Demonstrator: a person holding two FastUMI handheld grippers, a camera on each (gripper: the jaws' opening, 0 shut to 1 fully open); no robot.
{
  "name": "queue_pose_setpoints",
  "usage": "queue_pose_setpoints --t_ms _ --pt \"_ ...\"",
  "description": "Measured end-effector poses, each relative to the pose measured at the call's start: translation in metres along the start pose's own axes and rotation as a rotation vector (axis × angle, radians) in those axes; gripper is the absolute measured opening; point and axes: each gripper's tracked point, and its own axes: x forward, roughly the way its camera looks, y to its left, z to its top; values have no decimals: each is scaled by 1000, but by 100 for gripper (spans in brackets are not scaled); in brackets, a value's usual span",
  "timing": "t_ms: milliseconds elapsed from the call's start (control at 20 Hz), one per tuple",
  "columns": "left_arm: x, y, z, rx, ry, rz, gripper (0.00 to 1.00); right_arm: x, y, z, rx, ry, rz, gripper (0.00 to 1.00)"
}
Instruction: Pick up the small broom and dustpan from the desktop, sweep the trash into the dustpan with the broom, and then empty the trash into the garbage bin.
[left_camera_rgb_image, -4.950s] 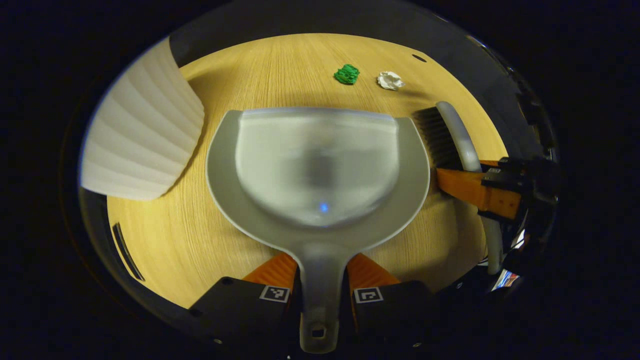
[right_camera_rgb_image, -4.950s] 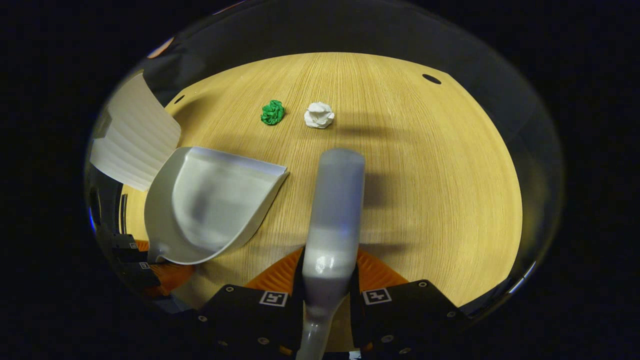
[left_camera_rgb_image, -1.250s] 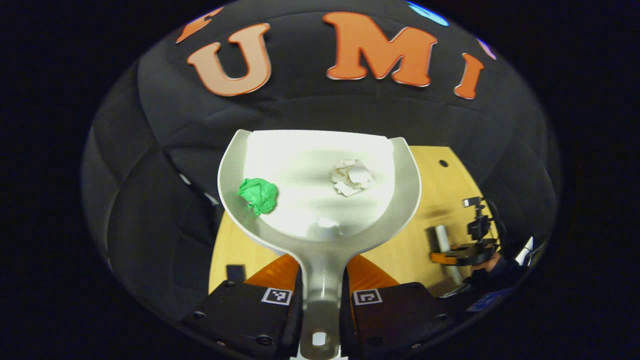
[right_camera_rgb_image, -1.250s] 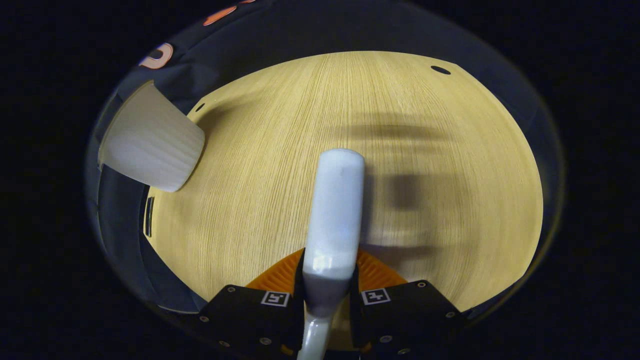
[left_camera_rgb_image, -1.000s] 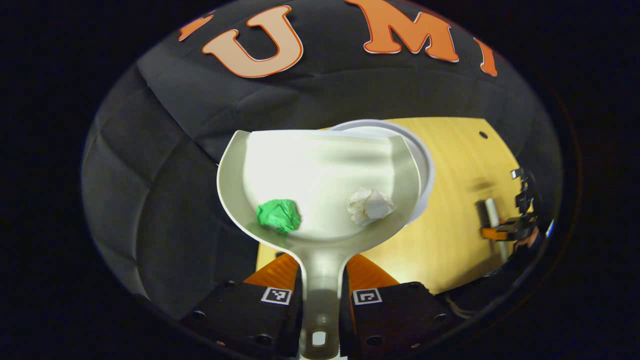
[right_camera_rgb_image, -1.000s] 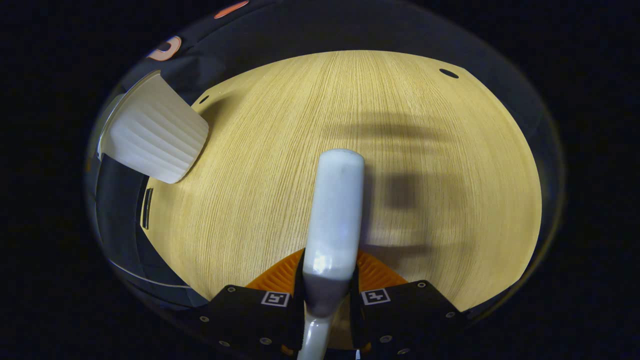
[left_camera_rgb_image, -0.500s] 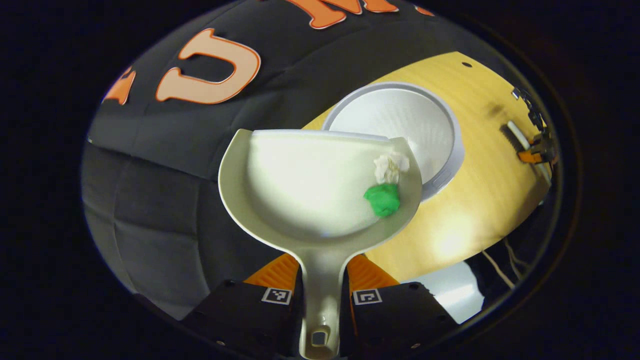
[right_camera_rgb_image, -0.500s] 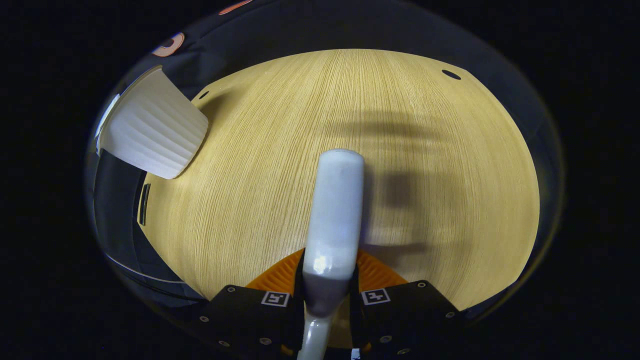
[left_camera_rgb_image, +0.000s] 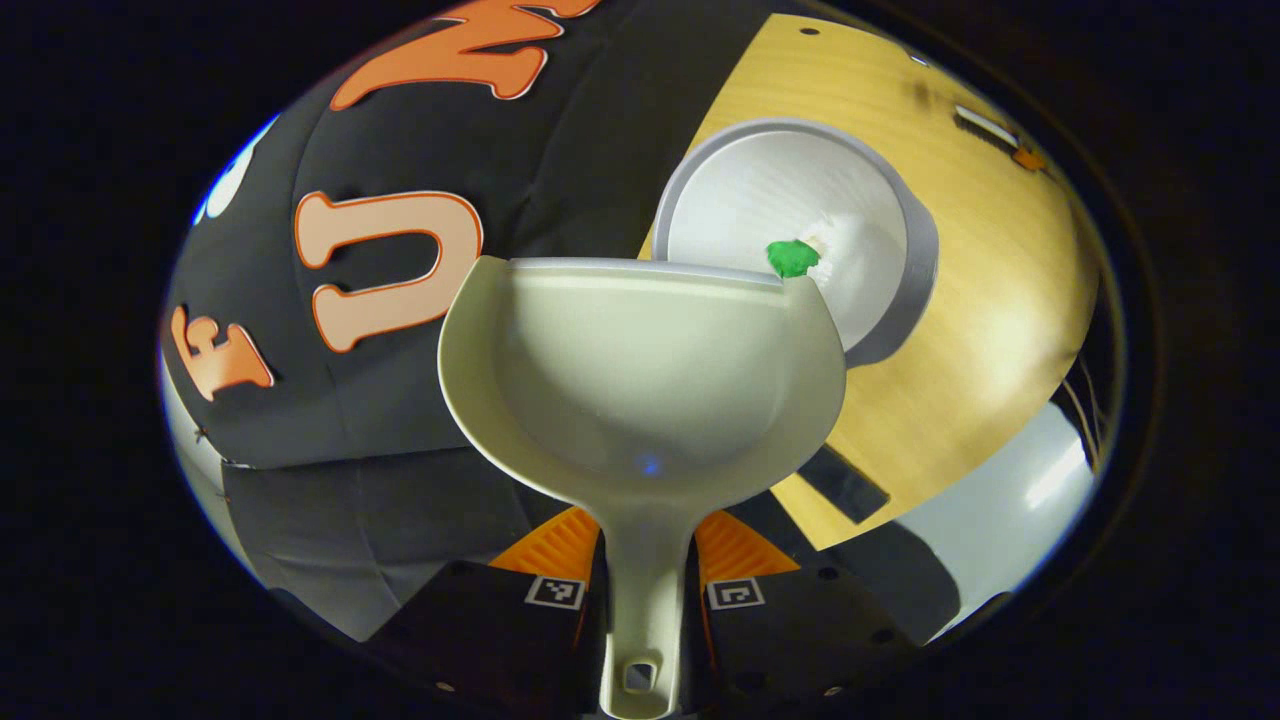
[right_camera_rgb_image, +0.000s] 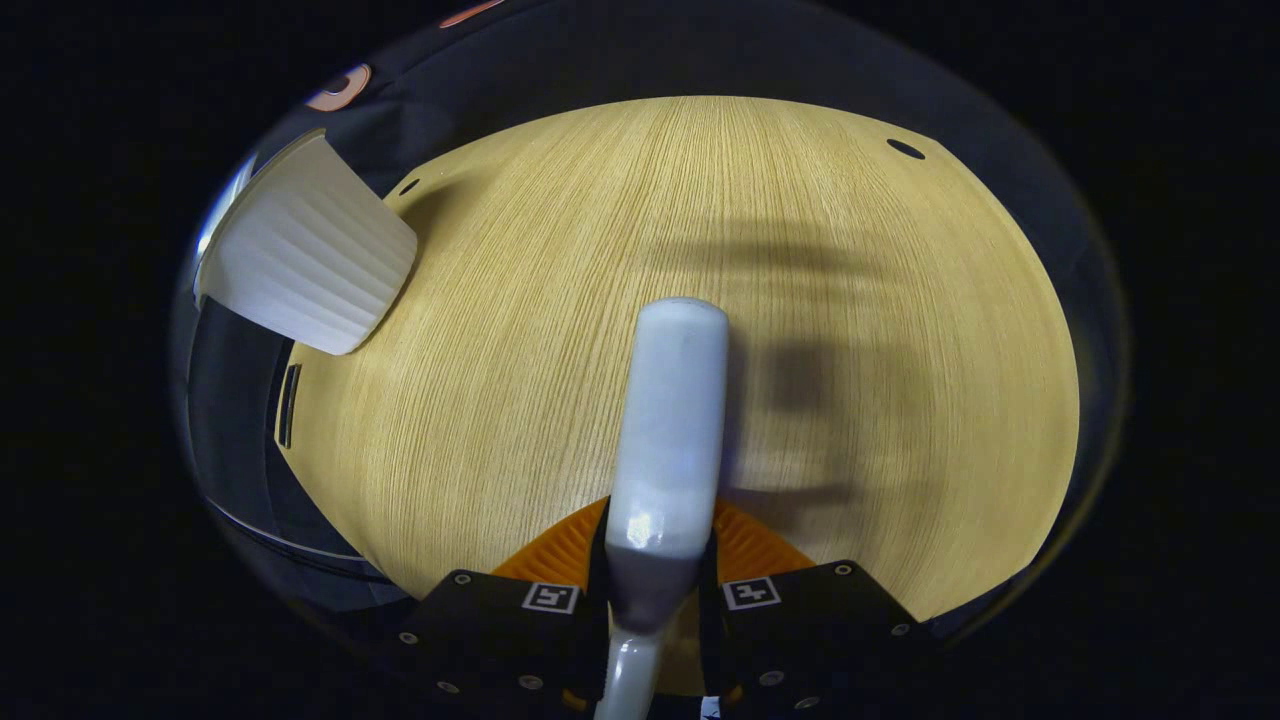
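Item one: the left gripper (left_camera_rgb_image: 642, 560), which we find clamped on the handle of the dustpan (left_camera_rgb_image: 640, 370), one finger pressing each side of the stem. We hold it rolled well over to one side, so that in the left gripper view the desktop (left_camera_rgb_image: 1000, 300) stands steeply tilted. The dustpan's scoop is bare, and its front lip overlaps the near rim of the garbage bin (left_camera_rgb_image: 920, 250).

Item two: the garbage bin, white, ribbed on its outer wall, standing on the desktop near one corner. In the left gripper view we look into its open mouth, where a green paper wad (left_camera_rgb_image: 792, 257) shows just past the dustpan's lip; something whitish lies beside it, too blurred for us to name.

Item three: the right gripper (right_camera_rgb_image: 660, 560), closed on the handle of the small broom (right_camera_rgb_image: 668, 420), both fingers against it. We hold it level over the desktop (right_camera_rgb_image: 560, 330), pointing forward along the wood grain, the broom's pale back running straight ahead. In the right gripper view the garbage bin (right_camera_rgb_image: 300, 260) stands to the upper left, well apart from the broom.
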Motion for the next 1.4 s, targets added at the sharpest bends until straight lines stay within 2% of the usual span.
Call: queue_pose_setpoints --t_ms 50,100,250,300,450,600,700,800,950,1250,1300,1350,1400 --pt "3 -9 1 -56 2 -24 30 -1 0 0 3 0 1 38" --pt "2 -21 5 -155 -23 -55 30 -1 0 1 10 -3 4 38" --pt "-3 -75 36 -397 -100 -186 30 -1 2 1 40 -10 3 37" --pt "-12 -97 64 -509 -179 -256 30 0 1 3 53 -18 -14 37" --pt "-47 -125 131 -675 -351 -358 30 1 -12 8 73 -40 -52 37" --pt "-75 -144 204 -736 -478 -472 30 -1 -16 8 78 -37 -56 38" --pt "-89 -169 237 -750 -511 -555 30 0 -15 9 79 -39 -54 38" --pt "-102 -206 256 -774 -499 -647 30 -1 -16 9 85 -40 -52 38" --pt "-97 -270 270 -790 -435 -741 30 -2 -16 10 105 -37 -52 37" --pt "-57 -364 277 -846 -258 -789 30 -2 -14 10 124 -24 -50 38" --pt "-51 -375 274 -865 -227 -793 30 -2 -15 10 123 -21 -51 31" --pt "-46 -384 271 -878 -195 -803 31 -2 -15 10 117 -14 -51 39" --pt "-40 -392 268 -888 -171 -806 30 -3 -16 10 111 -7 -52 39"
